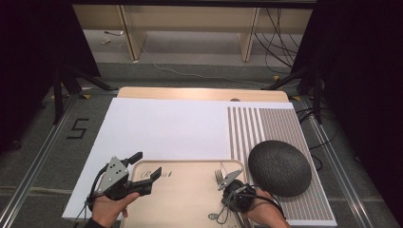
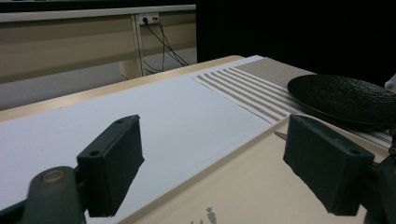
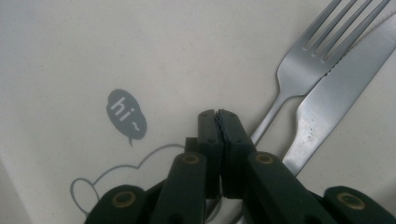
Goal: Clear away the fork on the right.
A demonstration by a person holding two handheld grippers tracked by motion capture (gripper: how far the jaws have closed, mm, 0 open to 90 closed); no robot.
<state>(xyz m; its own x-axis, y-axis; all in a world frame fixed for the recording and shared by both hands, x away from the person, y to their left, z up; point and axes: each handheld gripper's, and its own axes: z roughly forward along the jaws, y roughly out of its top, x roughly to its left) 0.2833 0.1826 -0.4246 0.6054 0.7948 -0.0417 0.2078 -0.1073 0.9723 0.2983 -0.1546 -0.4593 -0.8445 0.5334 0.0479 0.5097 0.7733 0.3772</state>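
I had my right tongs (image 3: 218,114) pressed together with nothing between them, their tips hovering just over the beige tray (image 3: 70,56) beside the handles of the fork (image 3: 299,70) and the knife (image 3: 336,93). The two pieces lay side by side, touching or nearly so, along the tray's right edge, close to its far right corner, tines and blade pointing away from me. I judged that I kept the tongs closed there to line up on the handles before spreading for a pick, though the fork handle passed under the tips and I could not tell whether they touched it.

My left tongs (image 1: 142,167) were spread wide and empty, straddling the far left corner of the tray (image 1: 190,194). I took it that I held them there to steady that corner or simply to wait their turn.

The high view gave me the layout: the tray at the near edge of the surface (image 1: 199,92), resting on a white sheet (image 1: 161,128), with a striped mat (image 1: 271,126) to the right carrying a dark textured plate (image 1: 279,167) just beside the tray. The right gripper view gave the fine detail: the knife's serrated edge, a "hi" speech bubble (image 3: 126,114) printed on the tray. The left gripper view showed the plate (image 2: 345,98) as a shallow dish, seen low from the side.
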